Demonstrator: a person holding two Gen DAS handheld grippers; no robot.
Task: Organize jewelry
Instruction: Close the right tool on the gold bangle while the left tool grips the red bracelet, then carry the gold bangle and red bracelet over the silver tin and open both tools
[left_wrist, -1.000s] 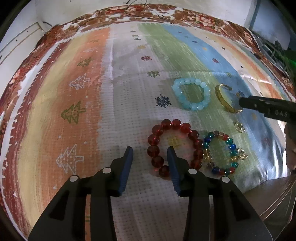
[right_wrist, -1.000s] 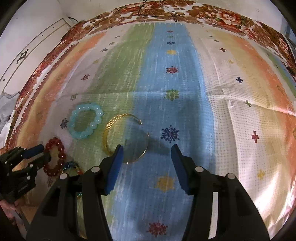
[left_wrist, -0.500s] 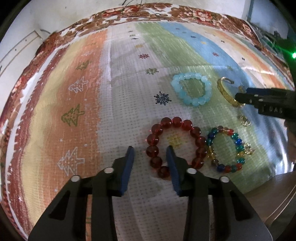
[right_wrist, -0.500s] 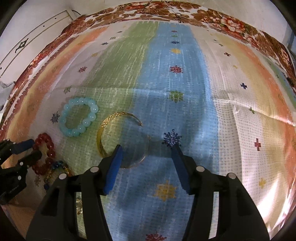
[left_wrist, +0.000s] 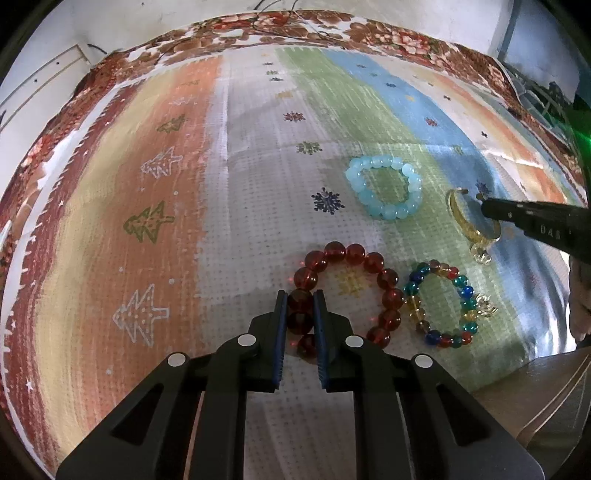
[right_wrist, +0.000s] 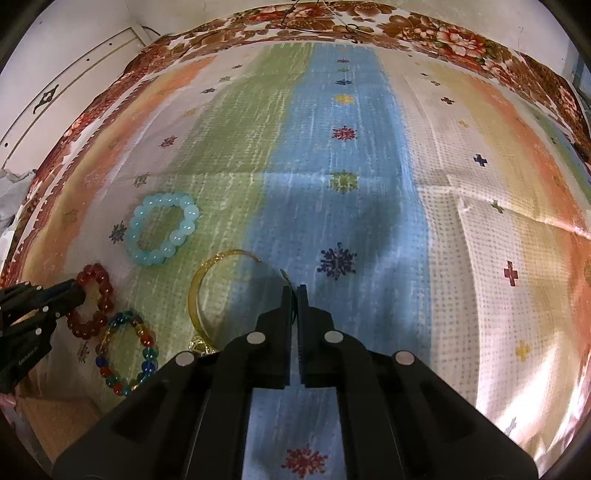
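Observation:
My left gripper (left_wrist: 300, 299) is shut on the near-left beads of a dark red bead bracelet (left_wrist: 373, 258) that lies on the striped cloth. My right gripper (right_wrist: 294, 291) is shut on the thin right side of a gold open bangle (right_wrist: 195, 295), still on the cloth. The bangle also shows in the left wrist view (left_wrist: 461, 218) with the right gripper's tip over it. A light blue bead bracelet (left_wrist: 384, 186) lies beyond. A multicoloured bead bracelet (left_wrist: 441, 304) lies right of the red one. The red bracelet (right_wrist: 99, 291) shows in the right wrist view.
A small gold charm (left_wrist: 480, 254) lies by the bangle. The striped cloth (right_wrist: 351, 147) covers the surface, with a floral border (left_wrist: 295, 26) at the back. The cloth's near edge and a wooden corner (left_wrist: 546, 391) are at right.
Both grippers went from open to shut: the left closed on the red bracelet's beads, the right closed on the bangle's thin side. Both moved slightly forward.

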